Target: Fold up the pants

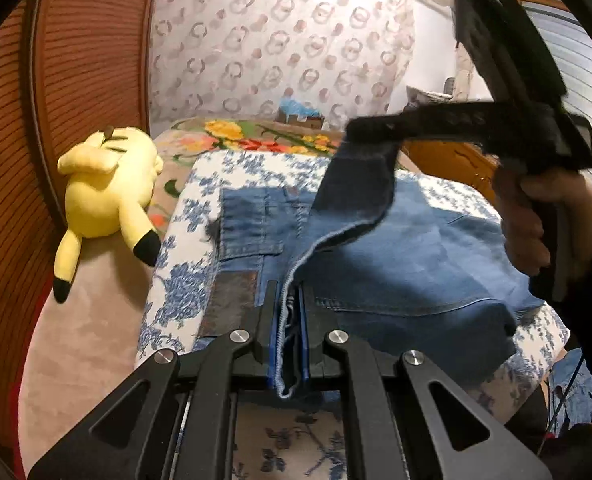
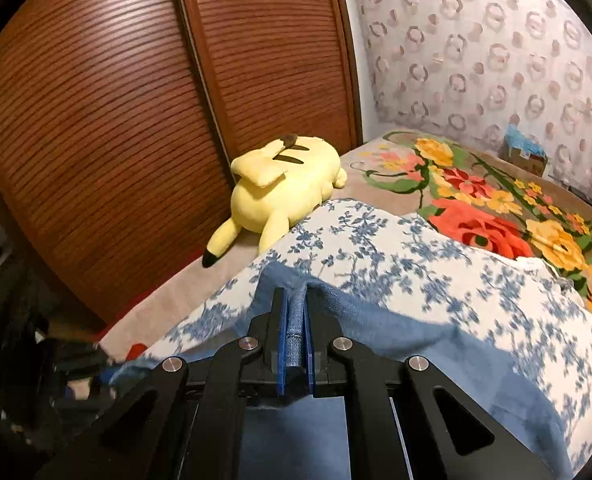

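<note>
Blue denim pants [image 1: 395,256] lie on a white cushion with blue flowers [image 1: 184,280]; the waistband with back pocket [image 1: 248,224] rests flat at the far left. My left gripper [image 1: 290,292] is shut on a hemmed edge of the denim, lifted off the cushion. My right gripper [image 1: 351,128], held by a hand [image 1: 535,224], is raised at the upper right with a denim flap hanging from its tips. In the right wrist view my right gripper [image 2: 296,296] is shut on a folded strip of the pants [image 2: 375,328], which drape below it.
A yellow plush toy [image 1: 104,196] lies on the bed left of the cushion, against brown slatted wardrobe doors [image 2: 116,120]. A floral blanket [image 2: 495,208] covers the bed behind. A patterned curtain [image 1: 280,40] and a small box [image 1: 299,114] stand at the far end.
</note>
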Action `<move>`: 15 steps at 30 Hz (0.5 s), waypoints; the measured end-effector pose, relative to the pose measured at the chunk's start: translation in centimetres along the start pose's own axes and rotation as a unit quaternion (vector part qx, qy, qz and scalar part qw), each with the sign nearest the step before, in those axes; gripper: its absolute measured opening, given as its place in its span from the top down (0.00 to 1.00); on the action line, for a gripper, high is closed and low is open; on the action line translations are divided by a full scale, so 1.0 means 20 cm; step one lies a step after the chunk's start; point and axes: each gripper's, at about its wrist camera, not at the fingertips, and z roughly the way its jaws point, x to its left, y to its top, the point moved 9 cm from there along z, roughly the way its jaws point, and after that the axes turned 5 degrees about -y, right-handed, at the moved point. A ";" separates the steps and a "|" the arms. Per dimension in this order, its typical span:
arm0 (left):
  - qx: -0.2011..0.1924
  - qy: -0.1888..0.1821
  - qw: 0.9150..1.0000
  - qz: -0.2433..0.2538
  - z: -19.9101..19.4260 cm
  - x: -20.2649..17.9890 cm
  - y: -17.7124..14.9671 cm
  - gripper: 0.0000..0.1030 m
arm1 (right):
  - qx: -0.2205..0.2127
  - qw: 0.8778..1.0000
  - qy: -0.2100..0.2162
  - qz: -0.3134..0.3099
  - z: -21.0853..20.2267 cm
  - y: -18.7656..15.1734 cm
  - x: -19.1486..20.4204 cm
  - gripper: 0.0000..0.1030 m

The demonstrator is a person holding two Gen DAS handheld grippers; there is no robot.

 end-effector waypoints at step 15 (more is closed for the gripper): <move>0.021 0.014 0.999 -0.027 0.04 0.10 -0.07 0.82 | 0.020 1.000 -0.009 0.013 0.34 0.12 0.07 0.90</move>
